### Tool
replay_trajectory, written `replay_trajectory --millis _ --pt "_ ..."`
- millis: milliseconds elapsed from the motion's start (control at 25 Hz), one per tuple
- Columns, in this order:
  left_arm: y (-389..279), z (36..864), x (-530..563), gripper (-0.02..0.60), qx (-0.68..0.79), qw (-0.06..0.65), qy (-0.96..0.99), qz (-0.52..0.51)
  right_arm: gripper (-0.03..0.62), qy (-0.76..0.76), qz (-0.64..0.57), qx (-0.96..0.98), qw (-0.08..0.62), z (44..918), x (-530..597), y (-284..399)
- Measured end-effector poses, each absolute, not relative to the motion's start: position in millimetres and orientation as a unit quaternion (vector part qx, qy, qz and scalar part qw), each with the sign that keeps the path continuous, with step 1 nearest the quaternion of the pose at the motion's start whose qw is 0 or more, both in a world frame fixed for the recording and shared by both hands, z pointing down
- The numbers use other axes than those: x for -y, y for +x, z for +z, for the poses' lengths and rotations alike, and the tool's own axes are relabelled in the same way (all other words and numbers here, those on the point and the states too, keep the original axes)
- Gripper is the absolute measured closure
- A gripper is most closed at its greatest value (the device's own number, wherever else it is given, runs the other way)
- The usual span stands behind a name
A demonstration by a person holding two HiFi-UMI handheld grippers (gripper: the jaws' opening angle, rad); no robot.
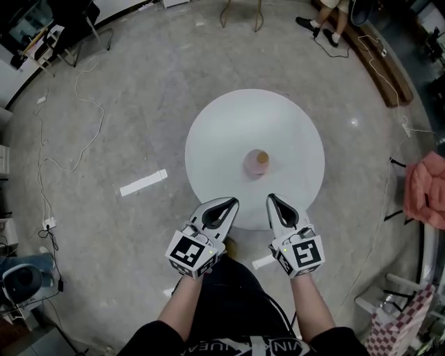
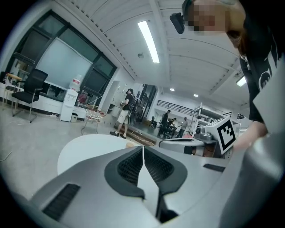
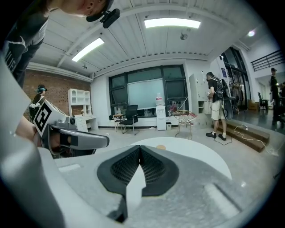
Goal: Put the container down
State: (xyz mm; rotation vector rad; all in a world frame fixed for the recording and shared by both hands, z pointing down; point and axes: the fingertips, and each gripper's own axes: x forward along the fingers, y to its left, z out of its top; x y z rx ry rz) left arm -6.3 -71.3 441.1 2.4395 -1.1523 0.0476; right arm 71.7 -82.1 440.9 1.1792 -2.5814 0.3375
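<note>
A small pink container with a tan top stands upright near the middle of the round white table. Only its tan top shows in the left gripper view and in the right gripper view. My left gripper hovers at the table's near edge, jaws shut together with nothing between them. Beside it, my right gripper is also shut and empty. Both grippers are short of the container and apart from it.
The table stands on a grey concrete floor. A white tape strip lies to its left and cables run further left. A wire chair and a person's feet are beyond the table. Pink cloth hangs at the right.
</note>
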Motion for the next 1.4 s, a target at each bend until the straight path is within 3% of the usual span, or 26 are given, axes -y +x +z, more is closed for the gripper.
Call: replay_trajectory --millis 680,1400 --pt "-8 378 40 0.566 0.432 0.149 0.889 0.008 0.588 0.431 0.106 0.891 0.096 384 46 98" --pt "-8 329 21 0.566 0.456 0.118 0.882 -0.010 0.588 0.433 0.083 0.895 0.066 337 23 119"
